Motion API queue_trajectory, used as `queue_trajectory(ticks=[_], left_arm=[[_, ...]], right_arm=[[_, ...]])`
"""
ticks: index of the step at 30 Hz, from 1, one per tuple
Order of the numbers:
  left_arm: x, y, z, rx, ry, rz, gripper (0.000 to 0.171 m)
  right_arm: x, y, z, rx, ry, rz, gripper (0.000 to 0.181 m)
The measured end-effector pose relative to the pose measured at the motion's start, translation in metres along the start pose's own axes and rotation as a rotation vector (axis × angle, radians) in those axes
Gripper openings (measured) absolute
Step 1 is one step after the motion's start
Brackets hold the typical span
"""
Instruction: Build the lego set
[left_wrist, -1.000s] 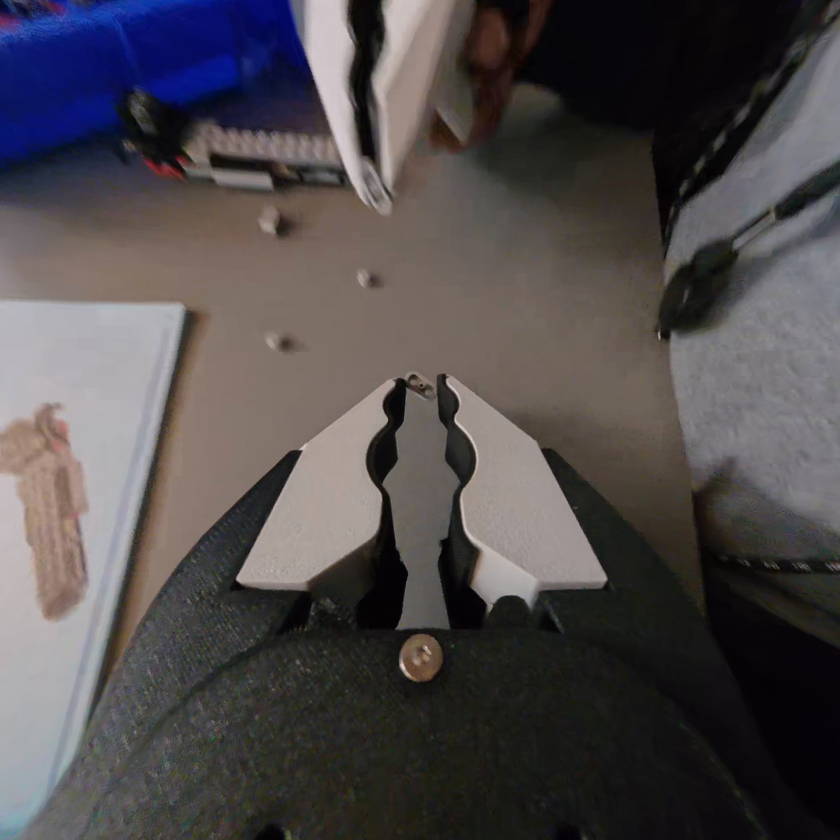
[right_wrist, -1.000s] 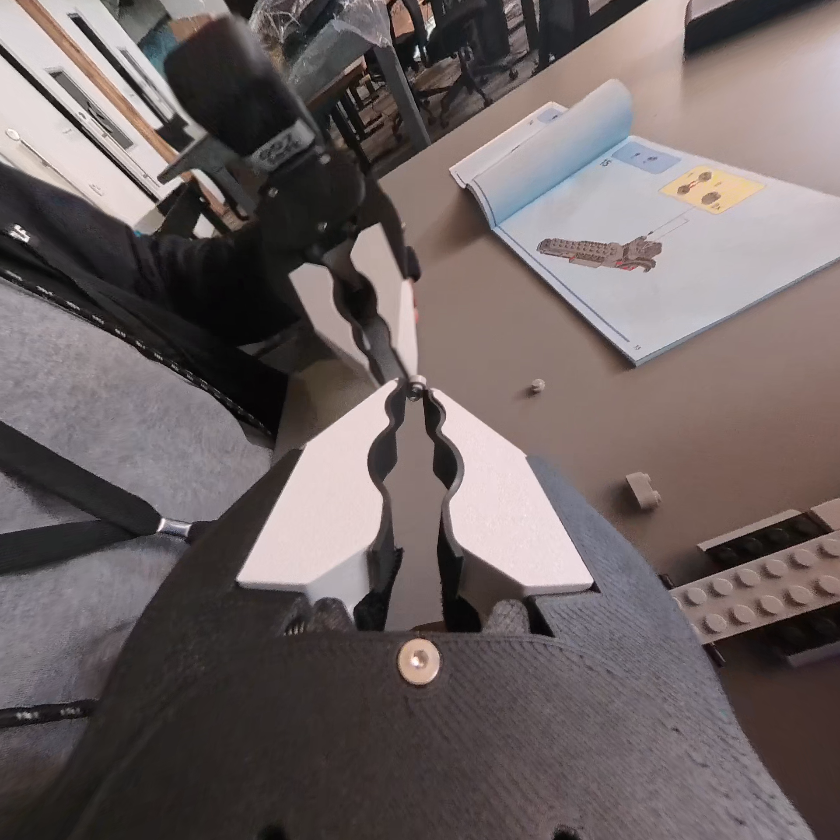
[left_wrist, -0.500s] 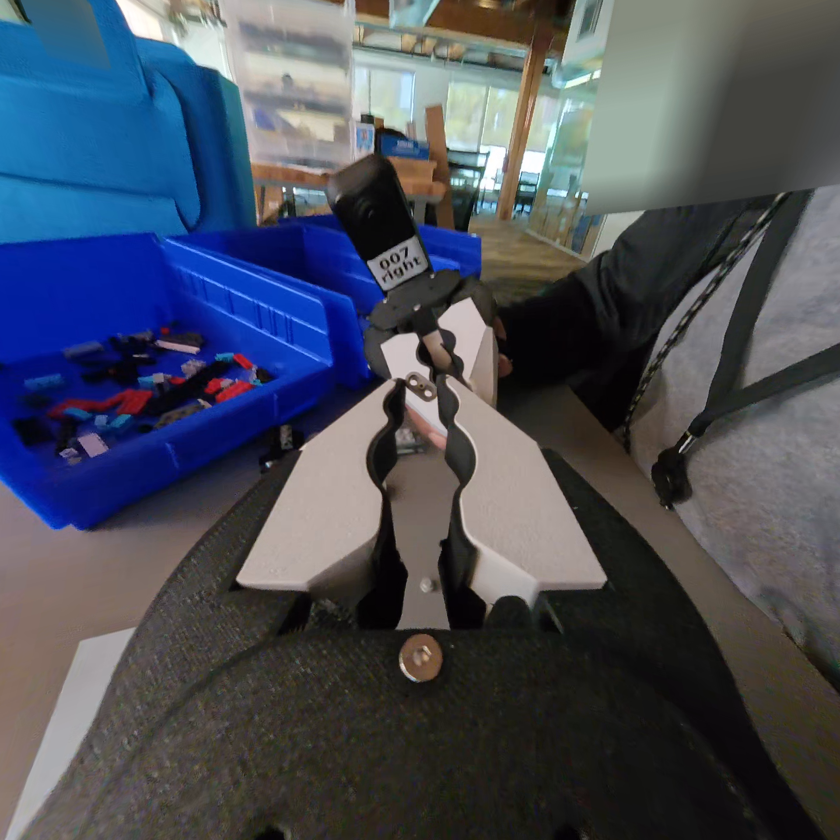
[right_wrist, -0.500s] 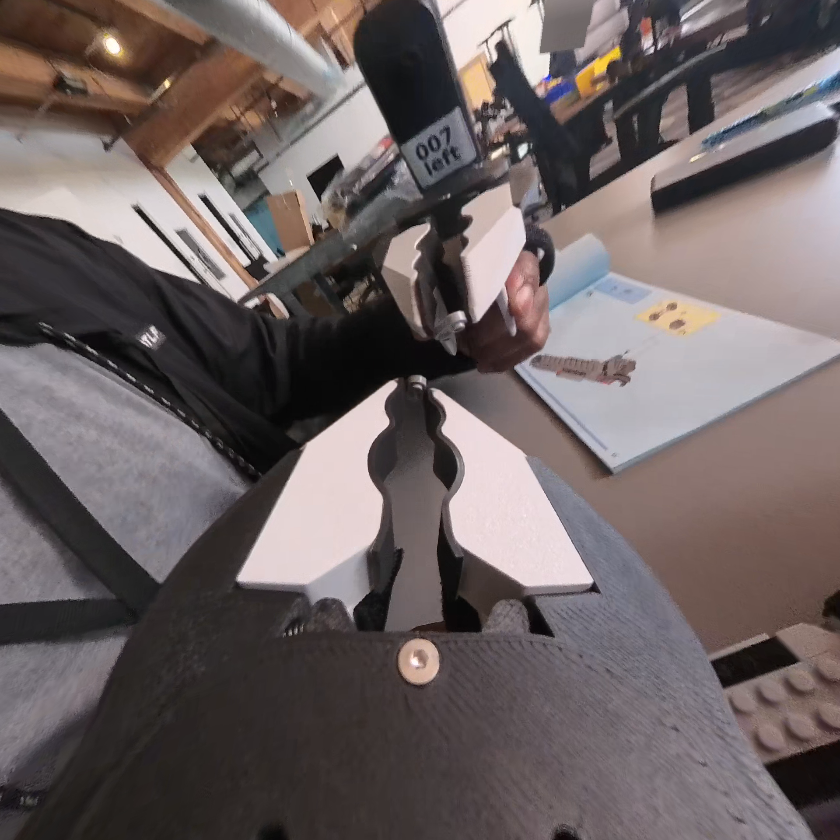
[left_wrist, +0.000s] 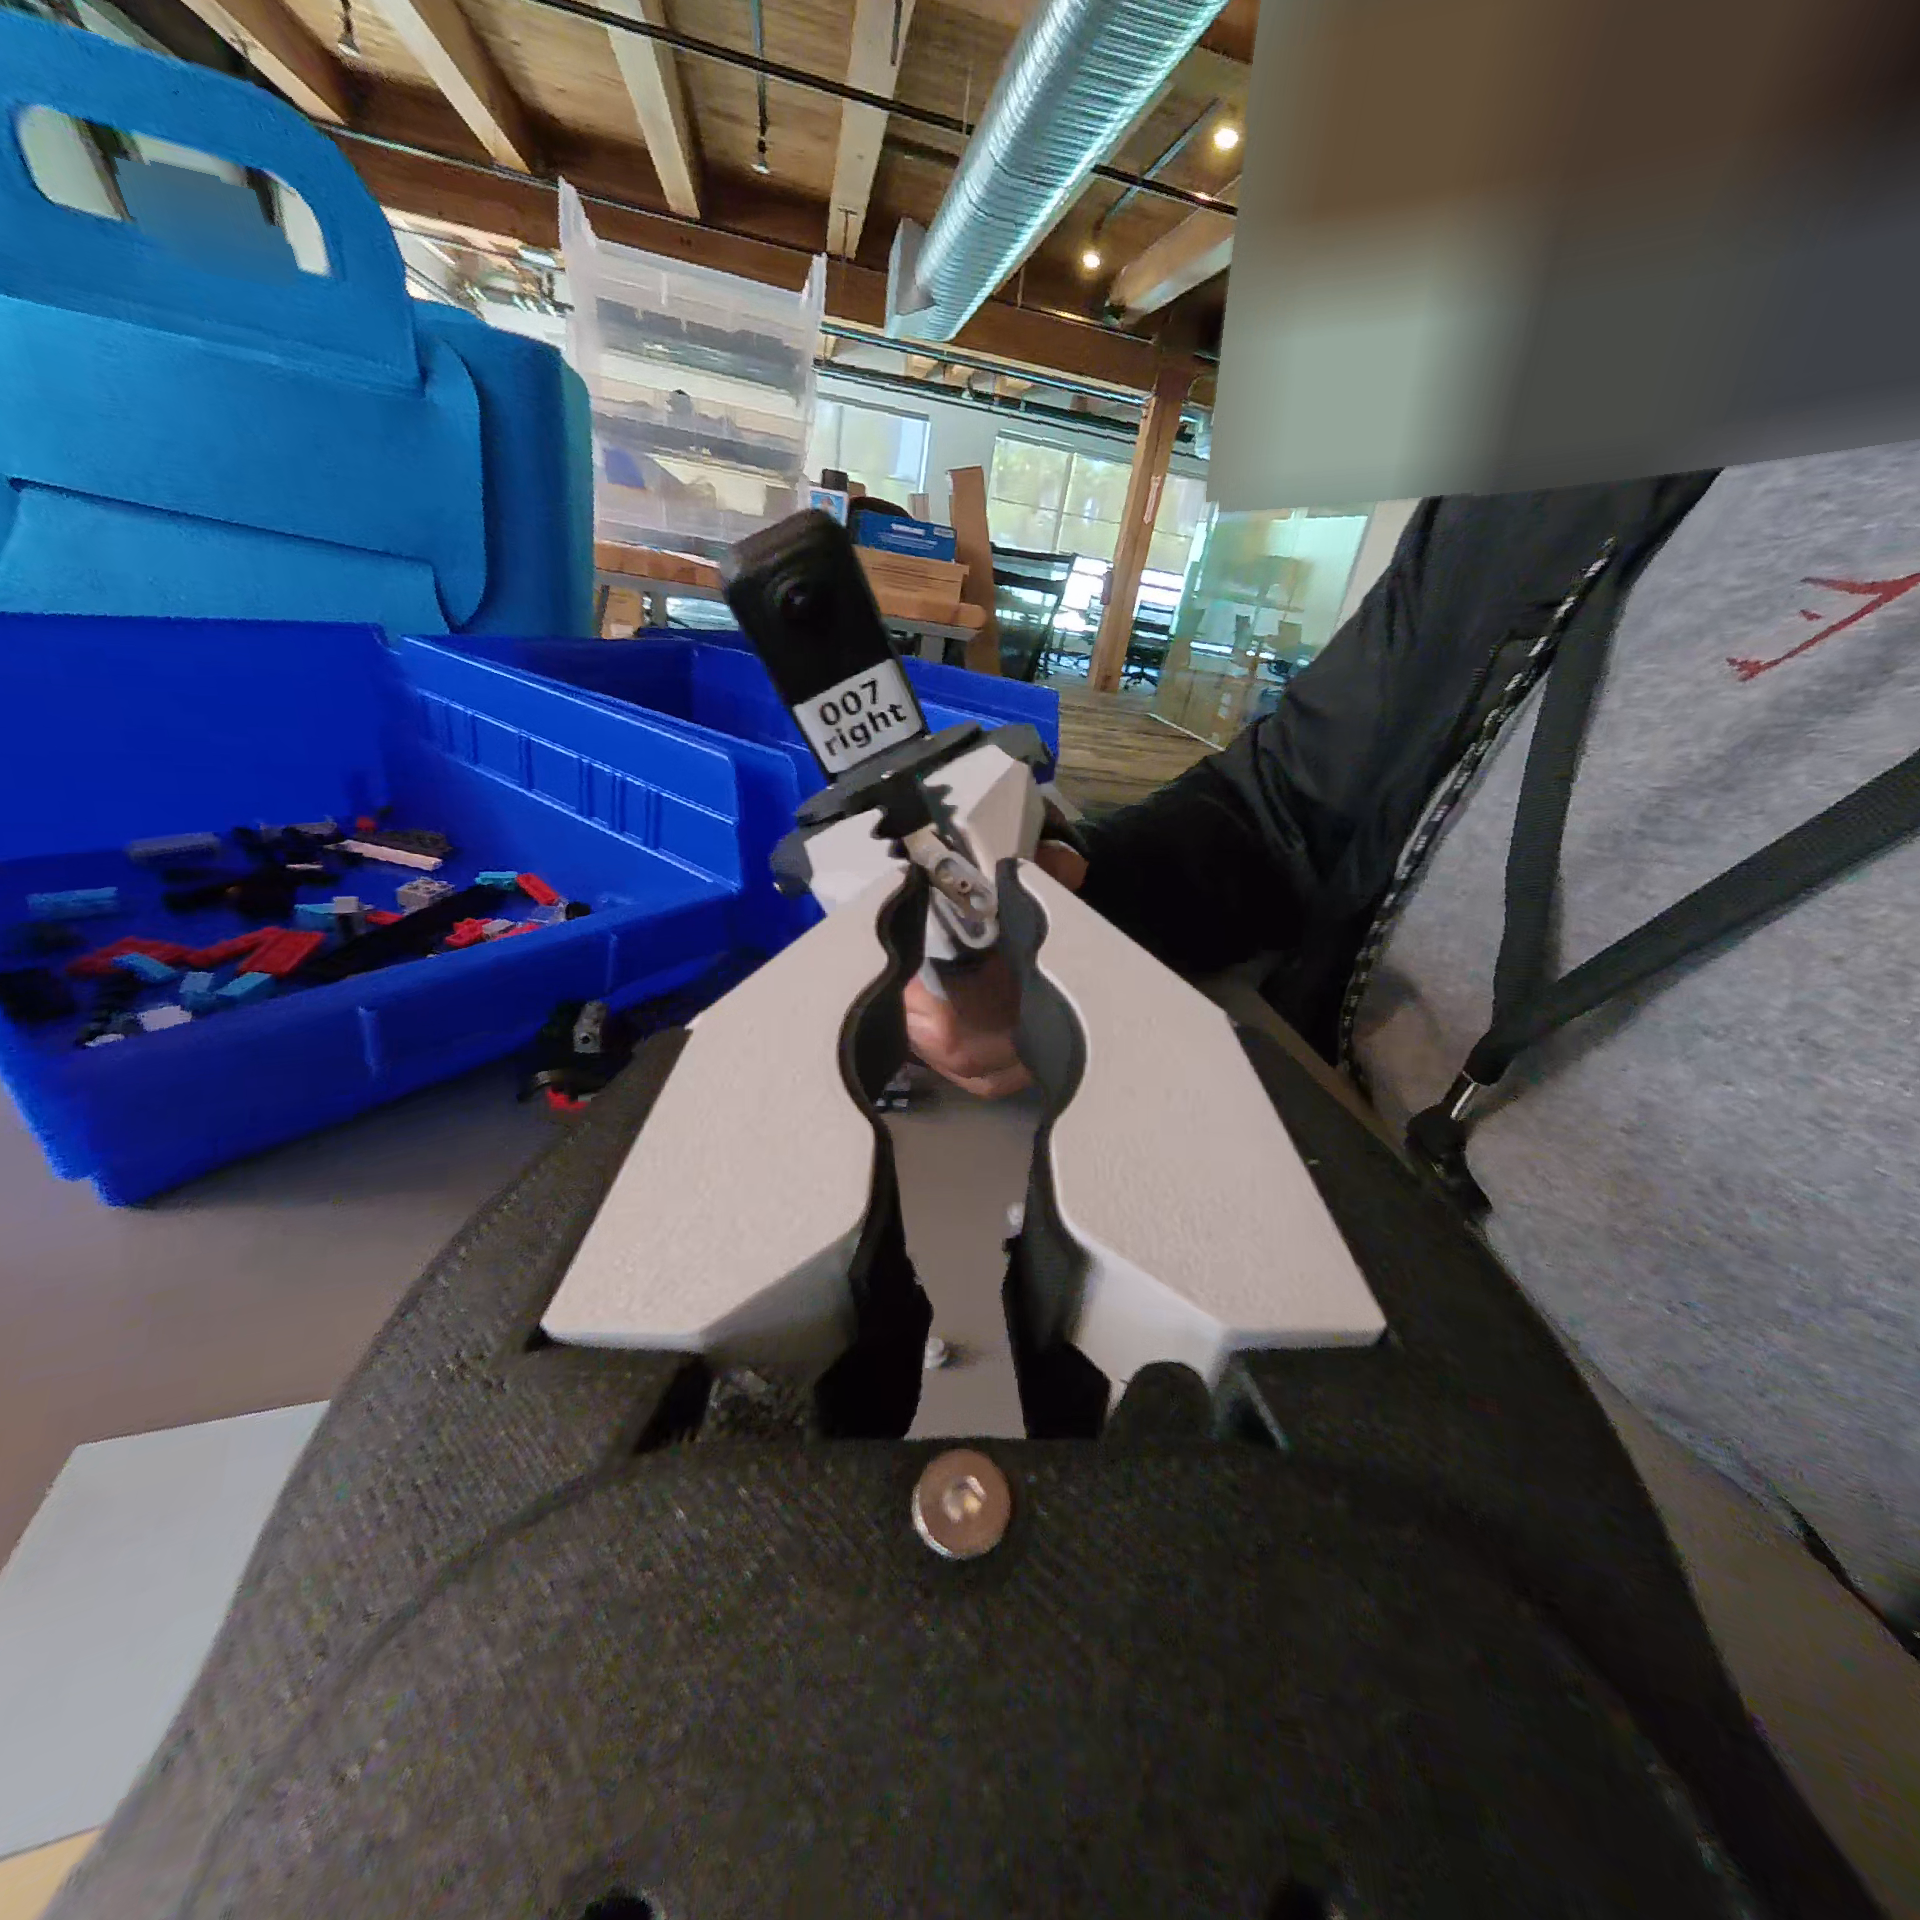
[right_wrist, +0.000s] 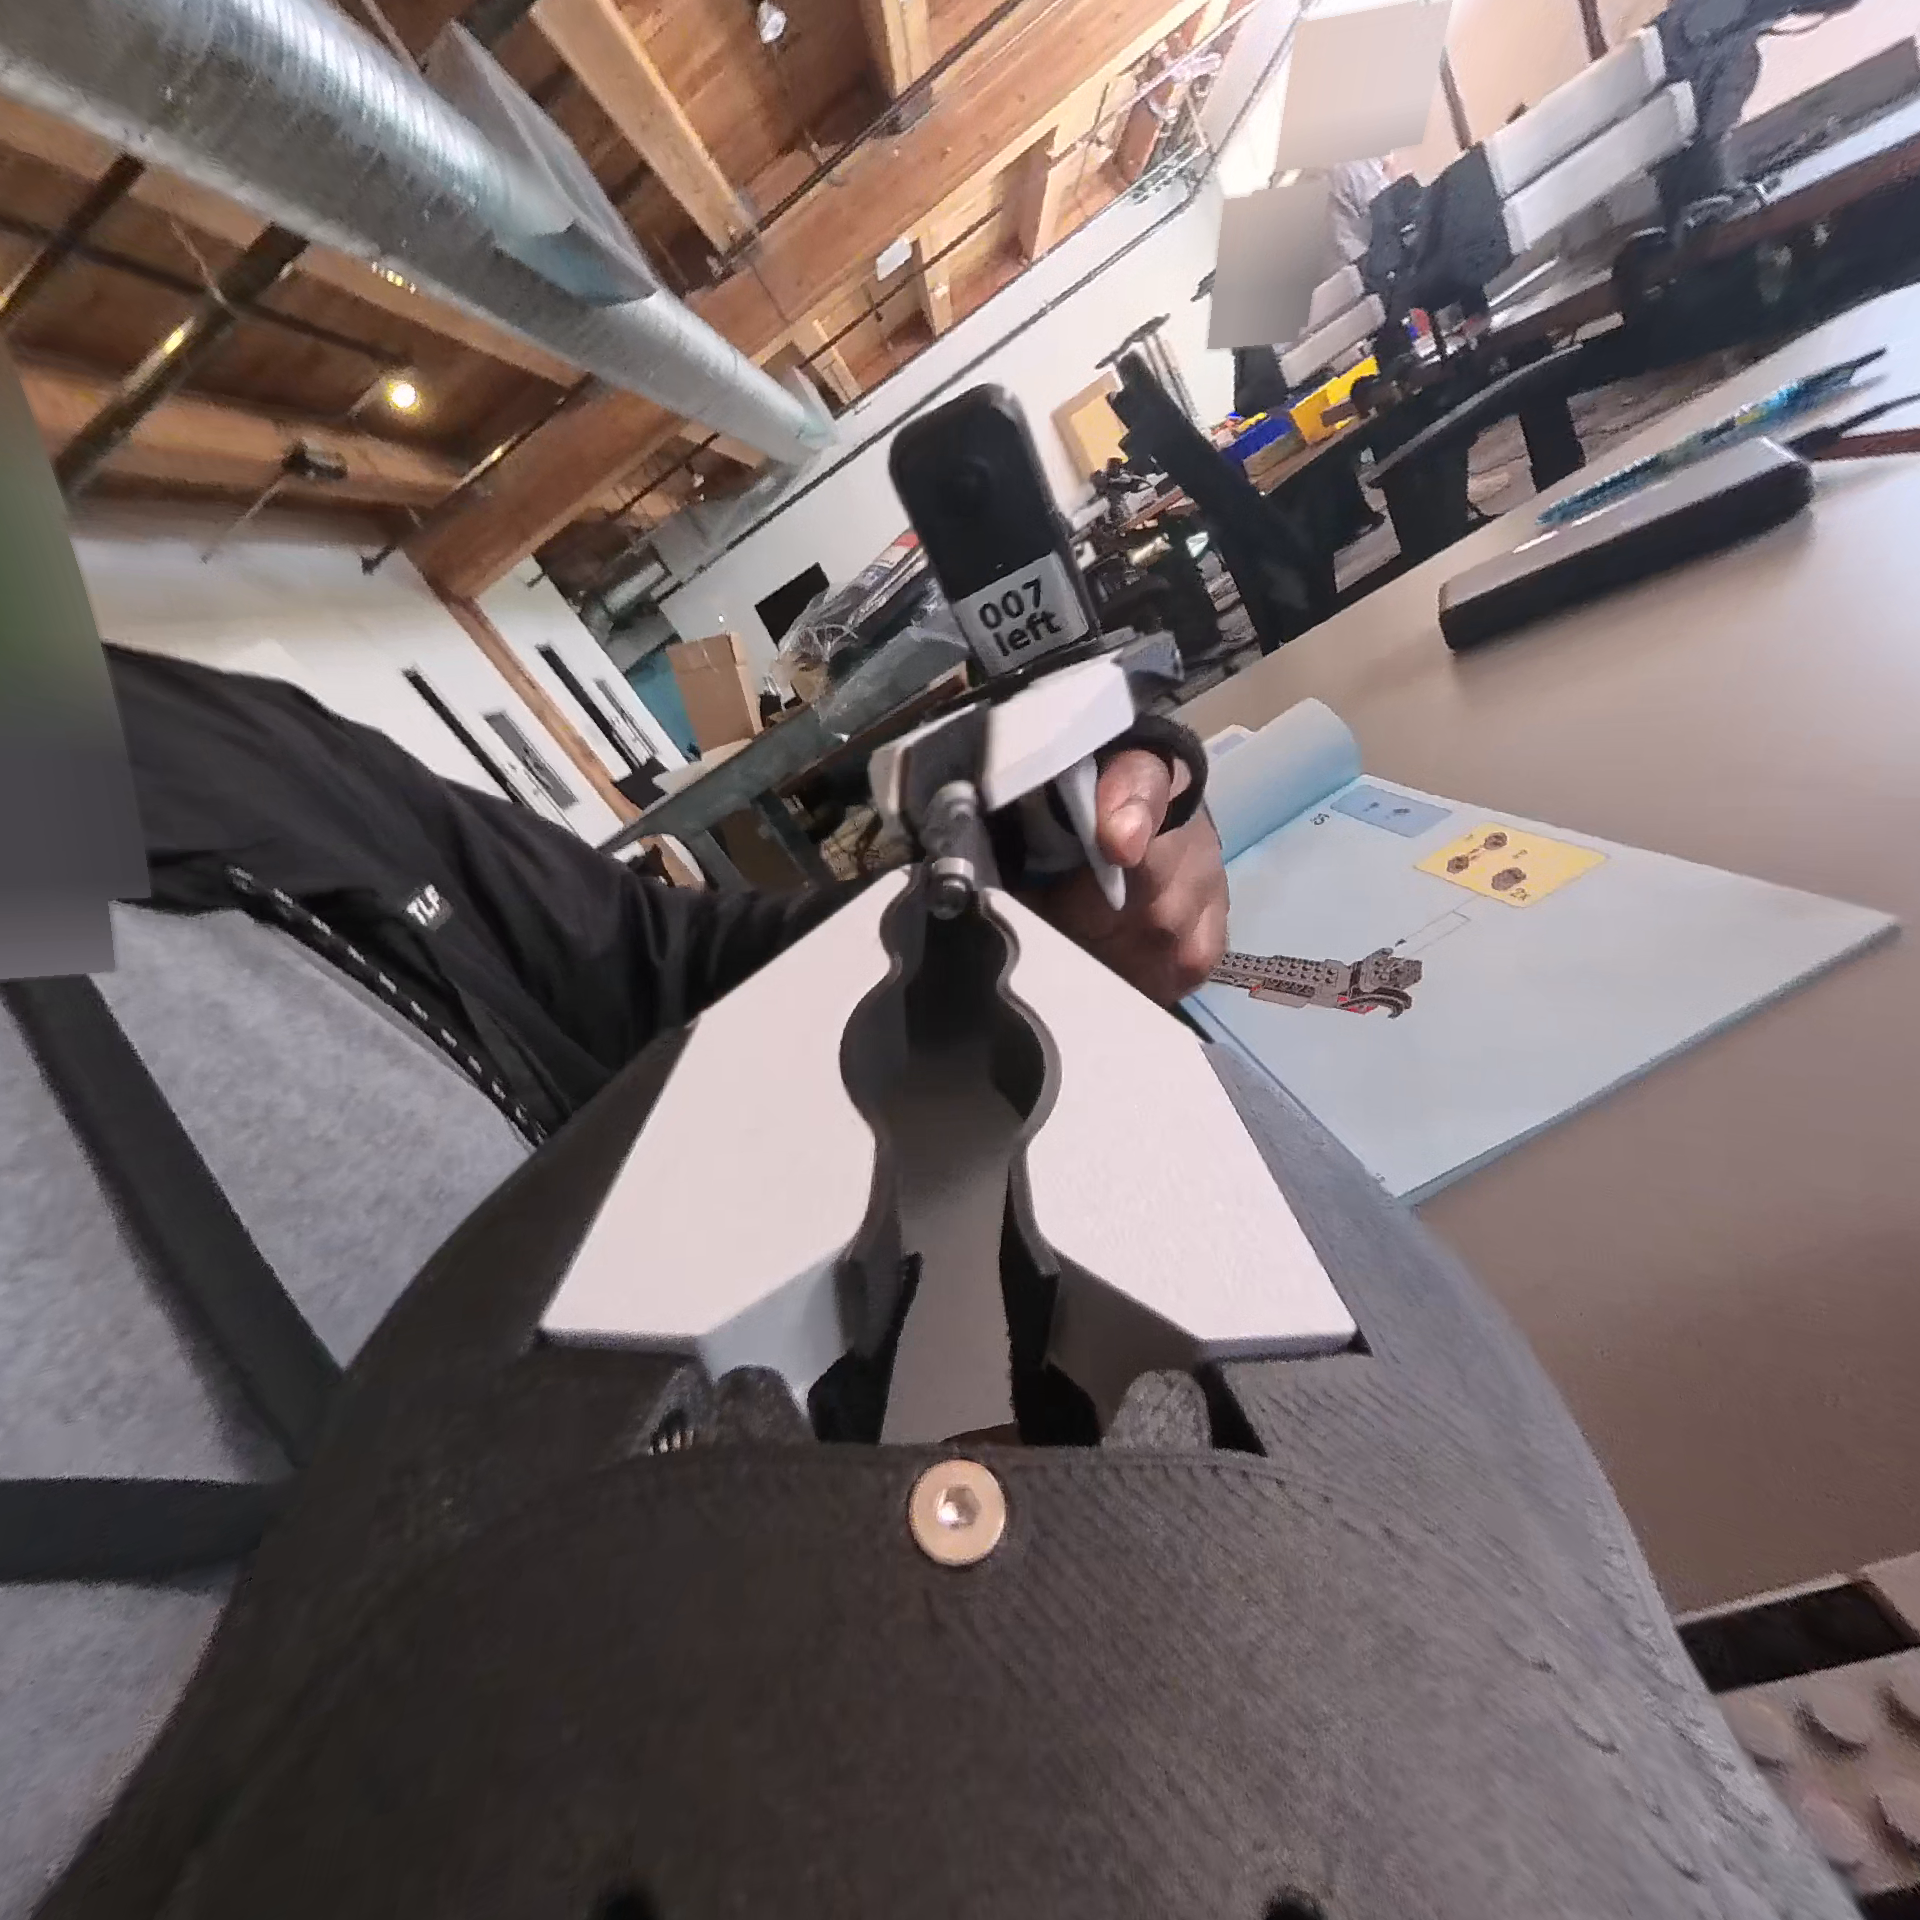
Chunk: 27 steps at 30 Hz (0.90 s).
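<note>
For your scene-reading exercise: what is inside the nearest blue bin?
The blue bin holds loose lego pieces in red, black, light blue and grey, scattered across its floor. Its near wall hides the front strip of the floor, so any pieces there cannot be seen.

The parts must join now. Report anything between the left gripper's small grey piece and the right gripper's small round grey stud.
Nothing visible. The left gripper, shut on its small grey piece, and the right gripper, shut on its small round grey stud, meet tip to tip; whether the parts touch is unclear.
</note>
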<state>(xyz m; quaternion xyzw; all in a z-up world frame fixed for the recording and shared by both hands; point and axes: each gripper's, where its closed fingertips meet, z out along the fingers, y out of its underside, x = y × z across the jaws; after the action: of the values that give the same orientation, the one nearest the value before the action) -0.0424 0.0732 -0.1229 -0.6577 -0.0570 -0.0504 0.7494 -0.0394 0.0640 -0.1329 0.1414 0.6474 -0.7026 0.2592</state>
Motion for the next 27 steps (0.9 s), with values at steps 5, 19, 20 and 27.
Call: queue_trajectory(ticks=[5,19,20,27], left_arm=[[0.008,0.002,0.007,0.001,0.046,-0.011,0.01],[0.008,0.005,0.009,0.006,0.073,-0.115,0.01],[0.007,0.005,0.009,0.007,0.072,-0.123,0.01],[0.002,0.006,0.009,0.015,0.057,-0.174,0.01]], right_arm=[[-0.007,0.001,-0.002,0.012,-0.055,0.093,0.009],[-0.007,0.002,-0.004,0.043,-0.045,0.09,0.009],[-0.006,0.002,-0.004,0.046,-0.037,0.08,0.009],[-0.002,-0.001,-0.005,0.069,0.013,0.032,0.008]])
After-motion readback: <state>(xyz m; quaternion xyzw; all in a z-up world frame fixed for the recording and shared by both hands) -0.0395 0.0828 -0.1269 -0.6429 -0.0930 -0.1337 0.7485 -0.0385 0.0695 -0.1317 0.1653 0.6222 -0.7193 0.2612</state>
